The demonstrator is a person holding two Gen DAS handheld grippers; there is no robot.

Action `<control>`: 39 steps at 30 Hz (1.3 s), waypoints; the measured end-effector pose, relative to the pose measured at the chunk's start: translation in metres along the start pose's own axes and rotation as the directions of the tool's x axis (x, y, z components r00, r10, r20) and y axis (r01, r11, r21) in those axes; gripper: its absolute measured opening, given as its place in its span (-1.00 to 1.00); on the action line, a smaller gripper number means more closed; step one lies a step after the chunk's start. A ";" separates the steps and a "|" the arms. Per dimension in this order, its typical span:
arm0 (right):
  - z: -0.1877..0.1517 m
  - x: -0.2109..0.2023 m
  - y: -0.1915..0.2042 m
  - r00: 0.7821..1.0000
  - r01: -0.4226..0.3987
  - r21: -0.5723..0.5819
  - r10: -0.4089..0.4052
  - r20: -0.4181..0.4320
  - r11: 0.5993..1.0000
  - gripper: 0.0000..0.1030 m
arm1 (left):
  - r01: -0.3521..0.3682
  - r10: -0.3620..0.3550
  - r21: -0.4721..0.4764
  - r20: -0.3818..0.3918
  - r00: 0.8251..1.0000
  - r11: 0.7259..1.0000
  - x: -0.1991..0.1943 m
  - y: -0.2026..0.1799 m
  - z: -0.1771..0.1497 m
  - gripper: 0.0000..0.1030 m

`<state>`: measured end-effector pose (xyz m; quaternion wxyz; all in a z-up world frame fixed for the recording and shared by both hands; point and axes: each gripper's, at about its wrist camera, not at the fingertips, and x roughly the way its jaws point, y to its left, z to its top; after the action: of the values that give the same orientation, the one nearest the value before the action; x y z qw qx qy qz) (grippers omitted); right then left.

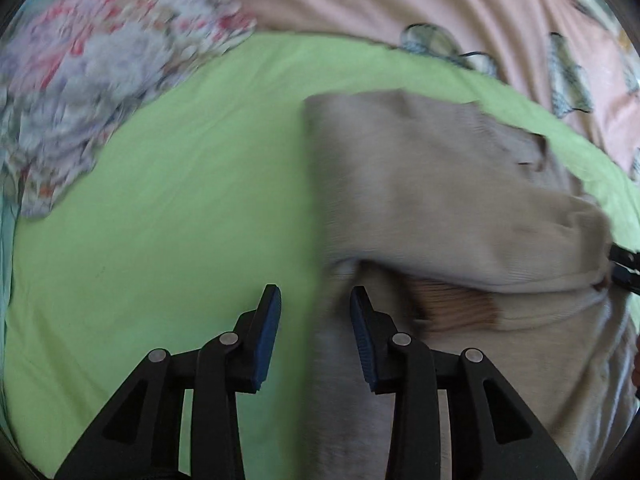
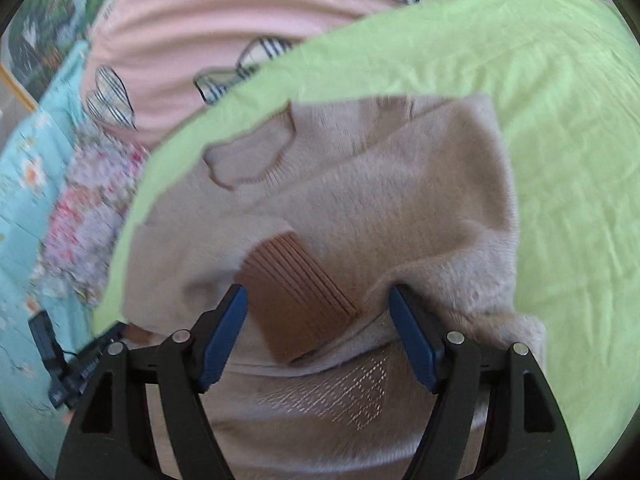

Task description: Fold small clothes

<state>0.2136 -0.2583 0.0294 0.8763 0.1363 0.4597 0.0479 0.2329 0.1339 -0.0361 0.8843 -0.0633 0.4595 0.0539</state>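
Note:
A beige knit sweater [image 1: 440, 200] with a brown ribbed cuff [image 1: 460, 304] lies partly folded on a green cloth [image 1: 180, 200]. My left gripper [image 1: 316, 304] is open and empty, over the sweater's left edge. In the right wrist view the sweater [image 2: 380, 200] fills the middle, its sleeve folded across the body with the brown cuff [image 2: 296, 300] between my fingers. My right gripper [image 2: 318, 304] is open wide just above the cuff, holding nothing. The left gripper's body shows at the lower left in the right wrist view [image 2: 76, 364].
A pink blanket with plaid hearts [image 1: 460, 12] lies beyond the green cloth. A floral garment [image 1: 80, 92] is heaped at the far left. A turquoise flowered sheet [image 2: 24, 208] lies under everything.

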 end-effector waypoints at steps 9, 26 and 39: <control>0.022 -0.058 0.012 0.977 -0.183 -0.041 0.186 0.100 0.982 -0.81 | -0.003 0.004 -0.018 0.028 1.000 1.000 0.016 -0.013 0.029 -0.24; 0.029 -0.049 -0.054 0.998 -0.021 0.058 0.018 0.052 0.998 -0.82 | -0.012 0.015 -0.080 0.040 0.999 0.997 0.009 -0.009 0.014 -0.19; 0.006 -0.035 -0.061 0.999 0.030 0.064 -0.032 0.022 0.998 0.10 | -0.052 0.053 -0.059 0.022 0.998 0.997 0.009 -0.013 0.012 -0.10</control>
<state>0.1963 -0.3257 0.0434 0.8775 0.1574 0.4527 0.0181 0.2500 0.1237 -0.0356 0.8856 -0.0763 0.4489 0.0913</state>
